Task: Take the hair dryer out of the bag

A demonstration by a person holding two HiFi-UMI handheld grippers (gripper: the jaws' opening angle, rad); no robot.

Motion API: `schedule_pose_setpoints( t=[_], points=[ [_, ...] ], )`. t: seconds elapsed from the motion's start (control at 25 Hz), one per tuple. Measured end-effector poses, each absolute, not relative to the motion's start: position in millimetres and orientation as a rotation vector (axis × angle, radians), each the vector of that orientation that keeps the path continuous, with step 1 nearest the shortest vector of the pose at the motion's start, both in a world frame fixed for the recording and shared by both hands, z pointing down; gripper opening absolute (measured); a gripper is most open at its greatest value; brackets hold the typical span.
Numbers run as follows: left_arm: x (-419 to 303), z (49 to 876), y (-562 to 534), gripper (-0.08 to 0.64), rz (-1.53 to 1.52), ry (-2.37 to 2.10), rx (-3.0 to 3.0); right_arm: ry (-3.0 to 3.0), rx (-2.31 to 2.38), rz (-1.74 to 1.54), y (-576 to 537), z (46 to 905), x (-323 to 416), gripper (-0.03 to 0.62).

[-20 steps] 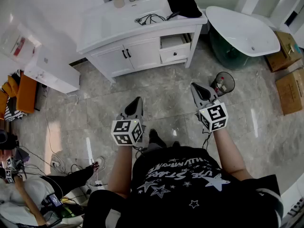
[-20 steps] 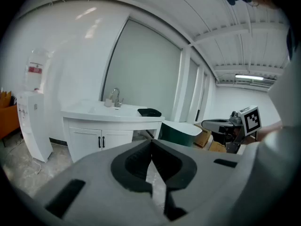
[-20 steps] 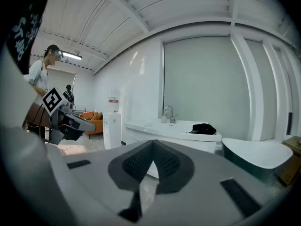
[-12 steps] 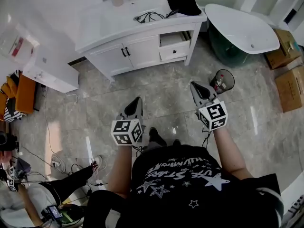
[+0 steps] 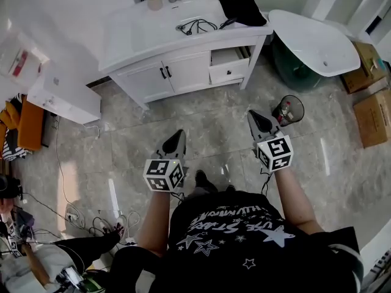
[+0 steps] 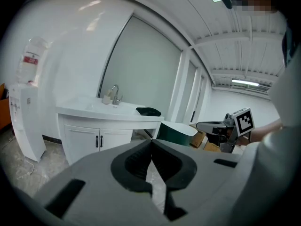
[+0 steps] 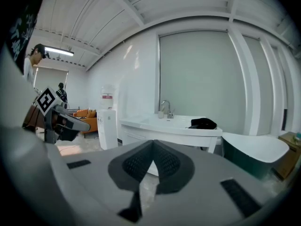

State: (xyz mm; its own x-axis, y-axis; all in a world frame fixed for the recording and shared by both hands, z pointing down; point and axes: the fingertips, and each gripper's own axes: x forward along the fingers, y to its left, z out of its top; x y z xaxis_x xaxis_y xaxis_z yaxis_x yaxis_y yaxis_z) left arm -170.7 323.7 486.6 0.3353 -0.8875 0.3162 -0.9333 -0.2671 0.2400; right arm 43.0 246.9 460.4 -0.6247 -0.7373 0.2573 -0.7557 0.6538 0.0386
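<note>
Left tool [image 5: 178,135] is seen fully closed, jaw tips together, nothing held; right tool [image 5: 252,115] likewise closed and empty; both are held low over the floor [image 5: 201,118], side by side, angled slightly down, pointed toward the counter [image 5: 140,38] and well apart from it. Bag [image 5: 242,9], black, is laid on the counter's right end, near the back edge; a black cord [image 5: 195,25] is coiled just left of it; the hair dryer itself cannot be made out in any view. Drawer [image 5: 227,63] below the bag is pulled open; tub [image 5: 311,38] is placed right of the counter; bin [image 5: 288,110] is set on the floor near the right tool.
</note>
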Motion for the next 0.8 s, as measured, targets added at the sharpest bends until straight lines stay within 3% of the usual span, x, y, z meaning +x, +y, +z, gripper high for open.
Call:
schedule_pose_setpoints(
  t=[0.36, 0.8],
  points=[
    [-212, 486, 274, 0.011, 0.161, -1.517, 2.291, -2.562, 1.335, 0.095, 213, 459, 2, 0.006],
    [-214, 489, 230, 0.012, 0.169, -1.447, 2.322, -2.471, 1.394, 0.132, 185, 472, -3, 0.006]
  ],
)
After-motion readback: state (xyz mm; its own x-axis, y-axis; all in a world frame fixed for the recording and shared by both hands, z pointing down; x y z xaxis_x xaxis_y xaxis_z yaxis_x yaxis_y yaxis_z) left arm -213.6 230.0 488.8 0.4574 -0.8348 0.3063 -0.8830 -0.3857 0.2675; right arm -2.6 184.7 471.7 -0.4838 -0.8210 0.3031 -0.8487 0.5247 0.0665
